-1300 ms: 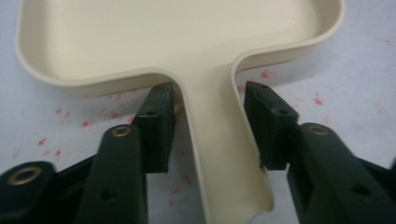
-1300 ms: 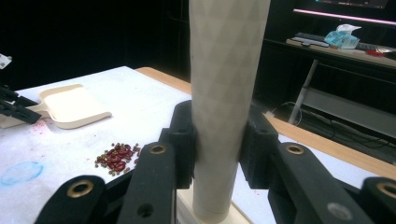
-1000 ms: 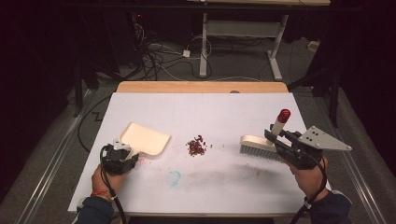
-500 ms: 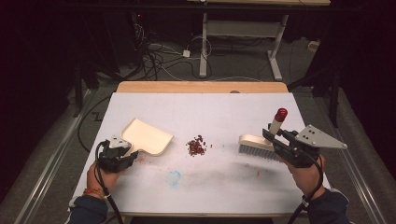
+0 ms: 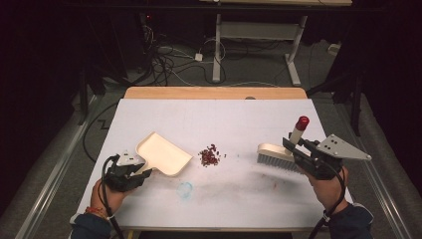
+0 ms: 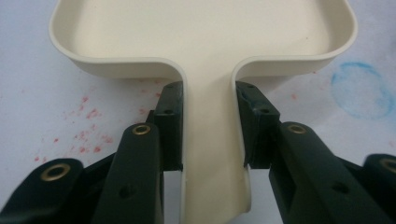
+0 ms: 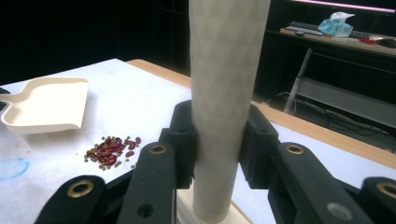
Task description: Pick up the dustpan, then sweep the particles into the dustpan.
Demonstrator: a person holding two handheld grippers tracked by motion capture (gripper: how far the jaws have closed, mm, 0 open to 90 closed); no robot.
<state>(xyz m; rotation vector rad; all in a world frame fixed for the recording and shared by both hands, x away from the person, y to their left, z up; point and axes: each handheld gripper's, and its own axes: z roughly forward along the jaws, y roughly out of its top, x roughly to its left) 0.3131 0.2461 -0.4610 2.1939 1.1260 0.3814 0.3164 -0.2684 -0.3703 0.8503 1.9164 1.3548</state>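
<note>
Both tools are in hand, but the sweeping itself looks not yet begun. The left gripper (image 5: 133, 172) has its fingers (image 6: 170, 121) clamped on the handle of the cream dustpan (image 5: 164, 154), whose open mouth faces the pile from the left, apart from it. The right gripper (image 5: 298, 153) has its fingers (image 7: 184, 135) clenched around the stem of the brush (image 5: 278, 152), with the bristles down on the bench (image 5: 209, 119) well to the right of the pile. Between the two lies the small heap of red beans (image 5: 210, 156), with a few green ones mixed in as the right gripper view shows; none sit in the pan. A blue ring mark (image 5: 185, 189) and faint red specks stain the sheet nearby. What is left, by my reading: bring pan and brush up to the beans, sweep them in, and lift the load away.
</note>
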